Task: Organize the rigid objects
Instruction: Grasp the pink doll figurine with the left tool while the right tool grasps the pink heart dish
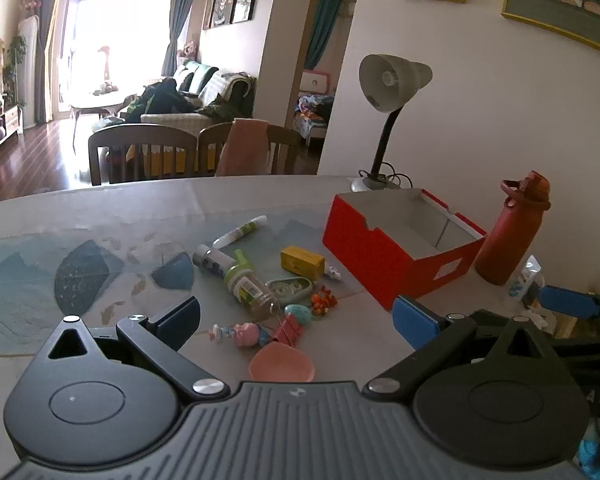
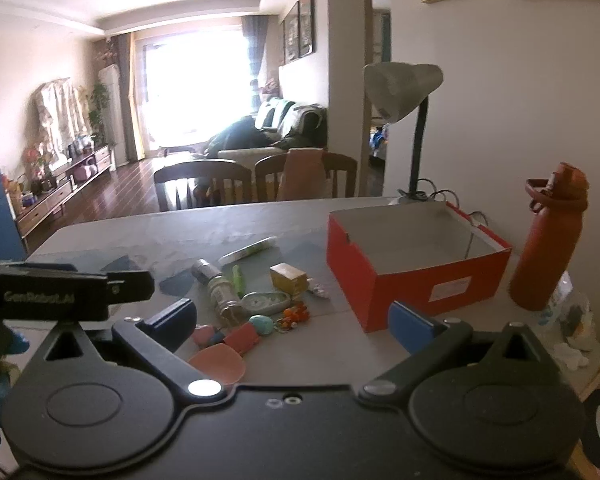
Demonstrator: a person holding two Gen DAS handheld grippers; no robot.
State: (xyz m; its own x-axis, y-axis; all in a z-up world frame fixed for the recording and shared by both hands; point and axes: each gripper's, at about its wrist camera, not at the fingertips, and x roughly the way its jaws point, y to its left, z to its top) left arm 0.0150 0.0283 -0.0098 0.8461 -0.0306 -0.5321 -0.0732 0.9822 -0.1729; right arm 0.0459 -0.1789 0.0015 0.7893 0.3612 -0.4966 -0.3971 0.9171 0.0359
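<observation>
An open red box [image 1: 384, 258] [image 2: 396, 276] with a white inside stands on the table, right of a cluster of small objects. The cluster holds a yellow box [image 1: 302, 263] [image 2: 288, 277], a green-capped jar [image 1: 246, 286] lying on its side, a white tube [image 1: 240, 231] [image 2: 247, 251], a pink dish [image 1: 282, 364] [image 2: 218, 362], a pink pig figure [image 1: 246, 334], a teal egg [image 1: 298, 314] [image 2: 262, 324] and an orange toy [image 1: 324, 300]. My left gripper [image 1: 296, 320] hovers open just short of the cluster. My right gripper [image 2: 292, 326] is open too, nothing between its fingers.
A red water bottle [image 1: 510, 232] [image 2: 550, 240] stands right of the box, a grey desk lamp [image 1: 388, 120] [image 2: 404, 120] behind it by the wall. Wooden chairs [image 1: 148, 152] line the table's far edge. Small packets [image 2: 568, 320] lie at the right edge.
</observation>
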